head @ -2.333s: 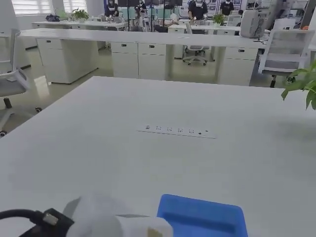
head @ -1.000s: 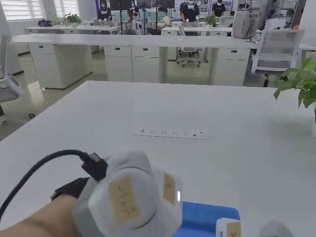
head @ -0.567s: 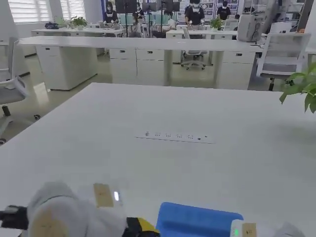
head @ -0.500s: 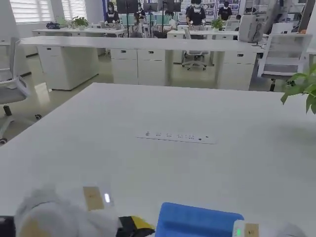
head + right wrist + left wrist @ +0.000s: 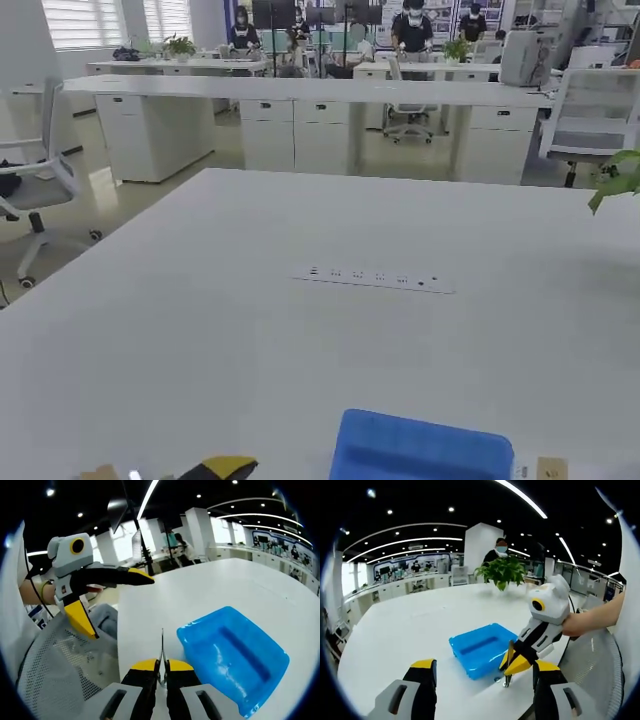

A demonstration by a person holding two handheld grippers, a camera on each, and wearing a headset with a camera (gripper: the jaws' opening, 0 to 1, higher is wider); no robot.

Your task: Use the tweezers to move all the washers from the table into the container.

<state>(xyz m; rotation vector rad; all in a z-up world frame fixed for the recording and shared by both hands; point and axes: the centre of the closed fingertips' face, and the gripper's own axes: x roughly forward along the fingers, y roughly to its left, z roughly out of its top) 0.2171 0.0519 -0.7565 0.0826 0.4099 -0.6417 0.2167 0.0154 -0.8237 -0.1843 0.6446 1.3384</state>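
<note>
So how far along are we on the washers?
Done: nothing visible, the tray looks empty. In hand: right gripper shut on the tweezers, tips down by the tray's edge; left gripper open, empty. Left: every washer, though they're too small to count here.

A wide white table (image 5: 200,330) with a power strip (image 5: 372,278) set flush in its top stands in an open-plan office. Beyond it a long white counter (image 5: 300,92) rests on drawer cabinets (image 5: 305,145) over a pale, glossy floor (image 5: 110,205). A grey office chair (image 5: 40,185) stands at the left, and blinds (image 5: 90,18) cover the windows. In the left gripper view, a dark ceiling (image 5: 470,500) carries light strips and spots above a white pillar (image 5: 479,545) and a potted plant (image 5: 502,572).
</note>
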